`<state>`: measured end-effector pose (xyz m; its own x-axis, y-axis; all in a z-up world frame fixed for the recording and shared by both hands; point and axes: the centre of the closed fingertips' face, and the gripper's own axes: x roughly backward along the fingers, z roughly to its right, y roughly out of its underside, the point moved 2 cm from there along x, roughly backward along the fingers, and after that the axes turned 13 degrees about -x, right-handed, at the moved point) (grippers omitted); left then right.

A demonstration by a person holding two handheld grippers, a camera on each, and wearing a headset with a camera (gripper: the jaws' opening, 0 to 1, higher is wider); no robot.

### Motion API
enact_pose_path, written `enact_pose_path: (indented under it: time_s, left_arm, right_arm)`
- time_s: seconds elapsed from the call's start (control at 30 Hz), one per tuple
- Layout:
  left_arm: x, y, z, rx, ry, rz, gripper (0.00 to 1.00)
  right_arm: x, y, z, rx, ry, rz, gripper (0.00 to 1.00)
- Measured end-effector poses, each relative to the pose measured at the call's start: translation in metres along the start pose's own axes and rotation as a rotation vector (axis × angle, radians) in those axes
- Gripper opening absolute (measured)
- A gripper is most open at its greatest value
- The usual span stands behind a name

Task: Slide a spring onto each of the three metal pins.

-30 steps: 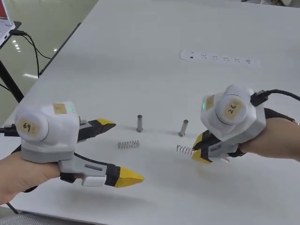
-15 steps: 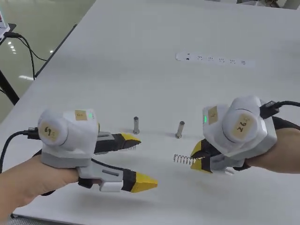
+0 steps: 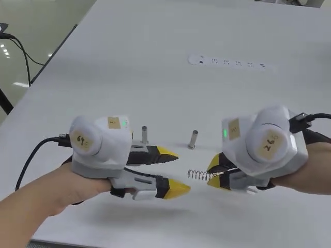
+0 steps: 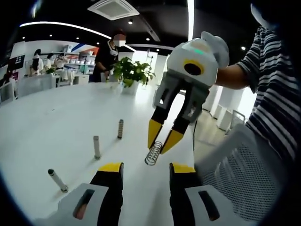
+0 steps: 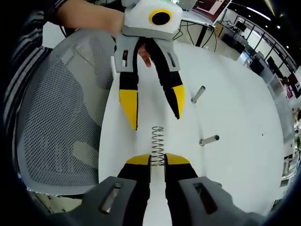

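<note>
The right hand-held gripper sat at the lower right of the head view. It was clenched on one end of a little spring. The rest of the spring stuck out toward the middle of the frame, at the left hand-held gripper.

That one came in from the lower left. Its yellow-tipped jaws were spread apart with nothing between them (released, just waiting there). The free end of the spring was just beside its lower tip.

Two metal pins stood up on the white table, a bit above the grippers in the frame. The left pin and the right pin both looked bare.

A white power strip lay near the top of the frame, well apart from the pins.

In the right gripper view, the spring rose from the pinched jaws at the bottom. It pointed up at the left hand-held gripper, which hung down from the top with its jaws wide. A grey mesh chair was on the left side there.
</note>
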<state>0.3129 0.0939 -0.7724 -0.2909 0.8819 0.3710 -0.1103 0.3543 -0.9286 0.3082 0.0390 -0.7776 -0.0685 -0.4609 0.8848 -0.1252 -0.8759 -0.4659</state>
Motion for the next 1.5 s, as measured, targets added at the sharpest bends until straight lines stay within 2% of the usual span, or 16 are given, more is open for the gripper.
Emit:
enact_pose_path:
  time_s: [0.23,0.6,0.77,1.17,1.5]
  left_arm:
    - [-0.009,-0.006,0.005,-0.024,0.032,0.015,0.25]
    - [-0.015,-0.011,0.011,-0.058,0.069,0.019,0.06]
    - [-0.016,-0.009,0.012,-0.06,0.078,0.007,0.06]
    - [-0.014,-0.01,0.012,-0.079,0.089,0.014,0.03]
    - [-0.01,-0.012,0.017,-0.086,0.129,0.014,0.02]
  right_arm:
    - [0.001,-0.003,-0.001,-0.004,-0.007,0.011,0.08]
    - [0.002,-0.005,-0.005,0.017,-0.024,0.019,0.08]
    - [0.003,-0.006,-0.006,0.018,-0.029,0.026,0.08]
    - [0.003,-0.006,-0.005,0.022,-0.029,0.049,0.08]
    - [0.005,-0.003,-0.009,0.0,-0.057,0.13,0.09]
